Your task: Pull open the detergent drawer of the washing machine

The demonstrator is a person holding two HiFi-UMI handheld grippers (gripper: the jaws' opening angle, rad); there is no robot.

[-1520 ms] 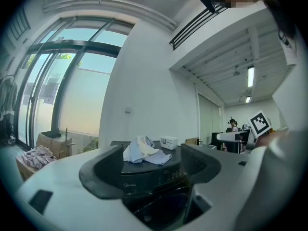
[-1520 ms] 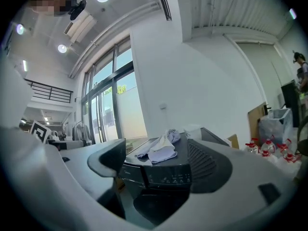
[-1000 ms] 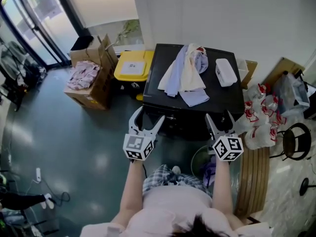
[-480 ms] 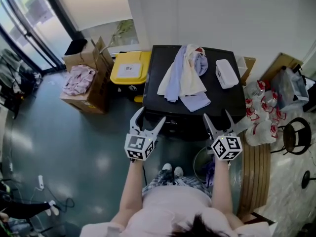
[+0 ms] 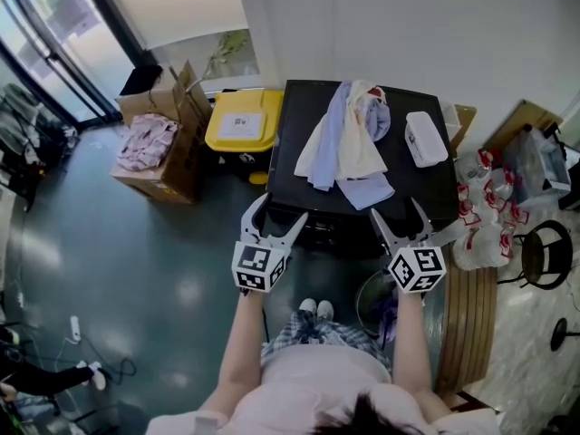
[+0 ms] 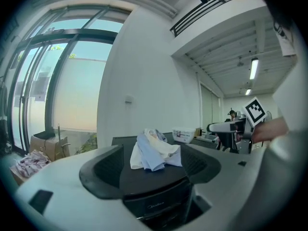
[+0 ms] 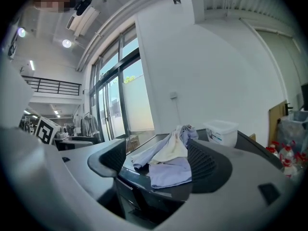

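The left gripper (image 5: 275,211) has its jaws spread wide with nothing between them, and the right gripper (image 5: 397,209) is likewise spread and empty. Both hang just short of the front top edge of the black washing machine (image 5: 424,188), the left one toward its left corner and the right one toward its right. Through the left gripper view the jaws frame the machine's front band (image 6: 155,205) low and straight ahead, so the detergent drawer must lie forward of and below that gripper. Its outline does not show in any view, because the front face is steeply foreshortened from above. Such a drawer would run lengthwise across the front and slide out toward the person, and if it sits at the left end, the left gripper is the nearer one; it looks unopened. On the machine's top a heap of clothes (image 5: 349,143) drapes over the front edge, and a white lidded box (image 5: 426,139) lies beside it, contents unseen. Left of the machine stand a closed yellow bin (image 5: 243,120) and an open cardboard box (image 5: 181,166) holding pinkish cloth.
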